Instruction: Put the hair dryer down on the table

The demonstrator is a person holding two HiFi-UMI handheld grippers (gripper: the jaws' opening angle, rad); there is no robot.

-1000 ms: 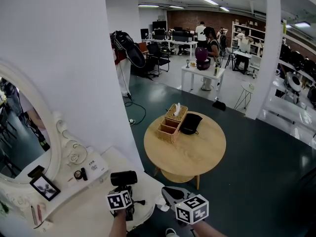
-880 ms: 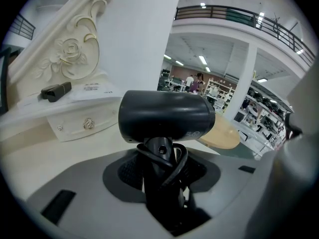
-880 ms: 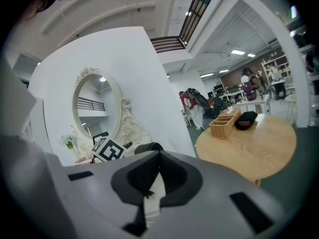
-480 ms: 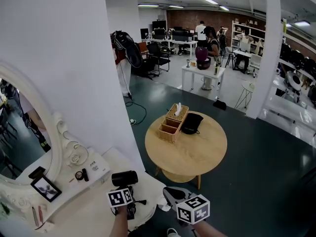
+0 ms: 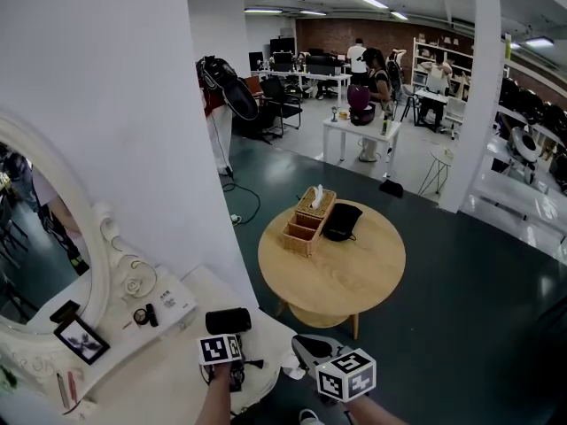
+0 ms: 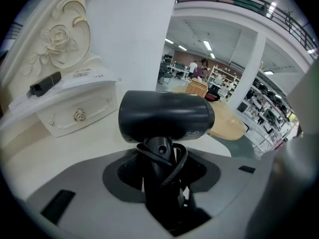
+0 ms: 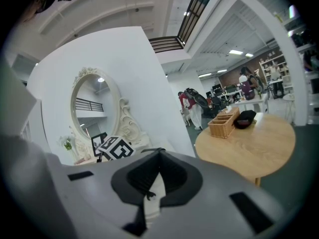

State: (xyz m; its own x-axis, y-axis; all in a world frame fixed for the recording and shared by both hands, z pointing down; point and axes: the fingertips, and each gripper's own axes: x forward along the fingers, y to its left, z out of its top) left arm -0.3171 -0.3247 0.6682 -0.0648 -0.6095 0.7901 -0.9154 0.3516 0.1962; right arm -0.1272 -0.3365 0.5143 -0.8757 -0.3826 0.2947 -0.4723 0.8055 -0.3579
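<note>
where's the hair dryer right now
In the head view the hair dryer is at the bottom, left of centre, gripped in the left hand-held gripper over the white dressing table, right of the oval mirror.

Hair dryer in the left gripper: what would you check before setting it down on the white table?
1. Grip: left gripper is clamped on the handle of the dryer: ok.
2. Cord is wound round the handle, not trailing: ok.
3. Landing spot: bare table beside and ahead of the dryer: ok.
4. Drawer box stands off to one side, out of the way: ok.
5. Gap left between dryer and table: cannot tell.
6. Right gripper is shut, empty and off to the side: ok.
</note>
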